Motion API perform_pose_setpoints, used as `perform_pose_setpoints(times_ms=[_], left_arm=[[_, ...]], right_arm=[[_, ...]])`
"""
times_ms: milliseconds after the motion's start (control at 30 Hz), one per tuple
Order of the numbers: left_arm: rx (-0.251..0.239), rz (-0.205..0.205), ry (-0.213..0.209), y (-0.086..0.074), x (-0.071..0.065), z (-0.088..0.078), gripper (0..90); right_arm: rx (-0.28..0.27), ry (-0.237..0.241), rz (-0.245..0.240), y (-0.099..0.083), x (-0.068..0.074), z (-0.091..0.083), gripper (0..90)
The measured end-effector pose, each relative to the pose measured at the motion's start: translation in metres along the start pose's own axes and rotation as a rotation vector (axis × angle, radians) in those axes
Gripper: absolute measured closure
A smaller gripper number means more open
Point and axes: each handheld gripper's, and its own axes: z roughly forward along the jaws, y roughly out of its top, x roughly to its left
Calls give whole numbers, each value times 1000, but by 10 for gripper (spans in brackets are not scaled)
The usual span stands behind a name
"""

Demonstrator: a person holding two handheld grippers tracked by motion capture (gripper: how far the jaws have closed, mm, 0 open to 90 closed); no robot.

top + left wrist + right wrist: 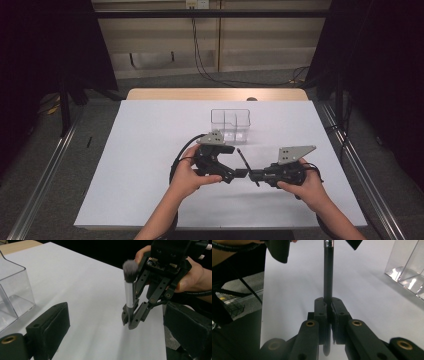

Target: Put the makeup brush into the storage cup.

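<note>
1 unlabelled brush [130, 293] in right gripper [130, 319]

I'm seeing open white sheet [150, 165] lying bare left and near; the clear divided box [230, 124] is standing just beyond my grippers, blocking the forward path.

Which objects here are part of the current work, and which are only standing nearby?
Part of the work:
- makeup brush, clamped in the right tool
- left tool, open, facing the brush
- clear divided container

Only nearby:
- black cables on the floor
- wooden table edge
</note>
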Motion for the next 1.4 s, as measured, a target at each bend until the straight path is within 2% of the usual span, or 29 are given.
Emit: perform_pose_setpoints(times_ms=[433, 967, 1400], left_arm=[[-16, -11, -8, 1, 1, 1, 66], [-33, -7, -13, 1, 1, 2, 71], [-49, -15, -22, 1, 1, 4, 73]], right_arm=[[-62, 13, 35, 1, 2, 5, 843], [-137, 1, 65, -1, -1, 2, 843], [-168, -5, 84, -2, 1, 4, 843]])
